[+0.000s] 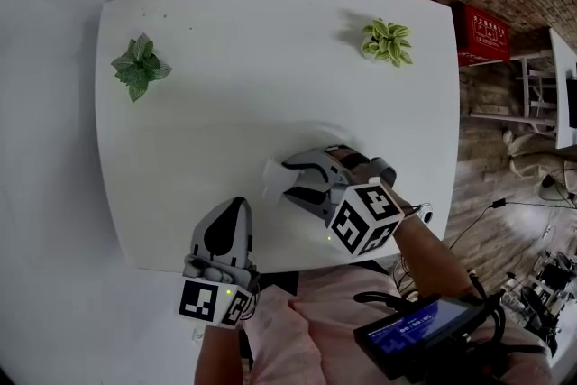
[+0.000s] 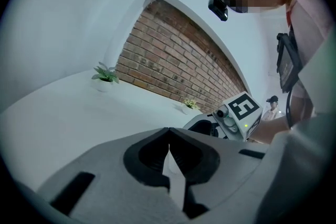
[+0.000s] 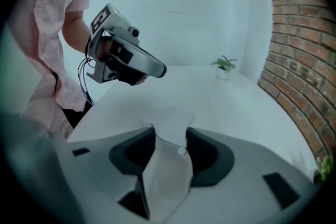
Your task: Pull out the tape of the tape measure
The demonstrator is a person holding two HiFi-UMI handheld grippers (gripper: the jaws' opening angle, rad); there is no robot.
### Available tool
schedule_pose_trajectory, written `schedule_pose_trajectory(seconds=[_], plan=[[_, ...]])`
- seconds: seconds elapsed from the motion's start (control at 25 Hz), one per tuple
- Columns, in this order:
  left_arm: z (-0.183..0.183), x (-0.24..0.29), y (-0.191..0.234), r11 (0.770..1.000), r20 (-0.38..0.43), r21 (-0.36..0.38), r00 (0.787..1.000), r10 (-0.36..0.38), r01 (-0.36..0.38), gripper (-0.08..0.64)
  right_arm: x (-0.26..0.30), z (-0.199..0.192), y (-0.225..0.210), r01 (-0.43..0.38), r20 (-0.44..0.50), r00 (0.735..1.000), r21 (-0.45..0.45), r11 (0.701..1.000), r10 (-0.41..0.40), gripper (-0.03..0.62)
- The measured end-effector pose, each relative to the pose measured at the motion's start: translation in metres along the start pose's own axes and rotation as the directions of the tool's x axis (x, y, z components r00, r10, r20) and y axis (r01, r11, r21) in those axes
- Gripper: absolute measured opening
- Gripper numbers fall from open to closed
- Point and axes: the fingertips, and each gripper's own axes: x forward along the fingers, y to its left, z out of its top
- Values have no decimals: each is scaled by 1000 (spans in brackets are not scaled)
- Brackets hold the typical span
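Reader: Where is the tape measure?

Describer: A small white tape measure (image 3: 169, 162) sits between the fingers of the right gripper (image 1: 288, 182). It is close to the front edge of the bench (image 1: 225, 50), roughly midway along that edge. Both fingers appear to press its sides, so it is grasped. Part of the case pokes out past the fingertips, toward the bench's left edge.

Reader: And the other hand?

Describer: The left gripper (image 1: 236, 207) hovers at the front edge, just beside the right one on its left. Its fingers are clenched together with nothing between them.

Reader: Which way does the case lie from those clenched fingers?

Describer: It lies a little farther in from the front edge and to their right, near but not touching. No tape looks drawn out yet. The case shows a small round stud, but I cannot tell where the tape's end tab sits.

Reader: So what does the pull depend on?

Describer: My guess is that the free left fingers must release, reach right to the exposed end of the case, and then draw away toward the left edge.
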Motion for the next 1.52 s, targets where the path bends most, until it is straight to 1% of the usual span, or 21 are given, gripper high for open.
schedule_pose_trajectory(seconds=[0.04,0.12,0.24,0.32,0.36,0.44,0.56,0.64,0.68,0.76,0.84,1.04,1.16,1.28,1.32,1.4,1.44,1.52], plan=[[2,0,-6,1000,0,6,1000,-24,24,9,-5,4,-1,5,10,1000,-11,1000,-5,195],[6,0,-18,997,-9,26,998,-69,69,42,-18,13,-2,20,33,999,-37,999,-18,195],[9,-1,-33,992,-25,30,992,-124,125,105,-40,29,-3,47,62,997,-80,996,-42,195],[14,-3,-42,987,-26,28,988,-155,156,163,-57,41,-3,61,79,996,-125,990,-52,195],[16,-3,-47,985,-29,27,985,-171,172,181,-65,48,-2,66,92,994,-146,987,-53,195],[18,-5,-58,979,-40,1,978,-205,205,193,-83,59,3,70,121,991,-175,982,-49,195],[21,-9,-71,964,-35,-67,965,-260,258,235,-102,67,13,76,143,989,-223,972,-44,195],[30,-12,-83,946,-19,-99,949,-313,310,259,-111,69,21,79,153,988,-276,958,-37,195],[35,-13,-90,932,-9,-116,938,-346,343,267,-116,72,26,79,160,987,-301,950,-31,195],[41,-16,-103,905,5,-145,915,-404,400,268,-125,78,34,85,178,984,-345,935,-23,195],[41,-18,-112,887,-5,-153,897,-442,437,268,-132,84,41,104,192,981,-389,915,-30,195],[38,-18,-128,868,-53,-99,868,-494,487,259,-140,88,53,128,181,983,-500,856,-42,195],[40,-19,-138,859,-64,-72,857,-511,507,217,-144,88,56,147,167,984,-548,823,-64,195],[43,-19,-147,849,-69,-41,846,-528,526,154,-147,88,53,167,158,983,-575,801,-91,196],[45,-19,-149,846,-67,-38,844,-533,531,129,-148,88,52,174,157,983,-581,795,-100,196],[48,-19,-150,845,-54,-36,843,-535,534,121,-150,89,50,188,159,980,-584,790,-116,199],[51,-19,-150,848,-44,-31,847,-530,529,116,-152,90,50,193,163,979,-578,793,-120,203],[57,-18,-147,857,-16,-17,857,-515,515,104,-157,93,48,197,182,977,-546,815,-115,217]])
